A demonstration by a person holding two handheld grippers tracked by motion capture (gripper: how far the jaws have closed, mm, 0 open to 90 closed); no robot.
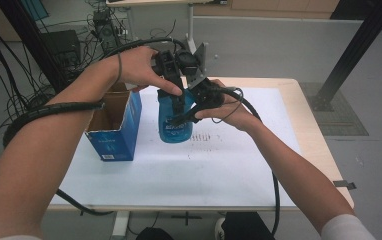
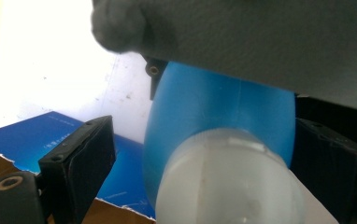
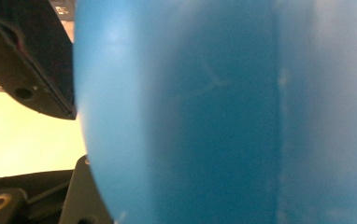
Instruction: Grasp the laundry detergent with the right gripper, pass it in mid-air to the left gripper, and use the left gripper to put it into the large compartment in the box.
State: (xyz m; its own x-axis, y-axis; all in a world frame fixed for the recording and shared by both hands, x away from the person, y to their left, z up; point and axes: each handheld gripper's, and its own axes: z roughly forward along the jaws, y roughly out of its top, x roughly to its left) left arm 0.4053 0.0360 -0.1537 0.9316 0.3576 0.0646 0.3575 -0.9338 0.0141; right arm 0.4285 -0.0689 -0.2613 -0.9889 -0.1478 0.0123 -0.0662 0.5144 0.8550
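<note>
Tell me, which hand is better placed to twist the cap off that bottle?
Left, probably. The left gripper has its open jaws on either side of the white cap, while the right gripper is clamped on the bottle, holding it beside the box.

print on blue box and blue bottle too blurred, unreadable

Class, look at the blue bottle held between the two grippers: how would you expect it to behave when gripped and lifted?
The blue bottle looks like smooth moulded plastic with a seam, so it is probably fairly stiff yet somewhat slippery. Its rounded, bulging body may let it twist or slide in the right gripper. It is taller than wide with a pale cap, so it could tip if set down carelessly.
</note>
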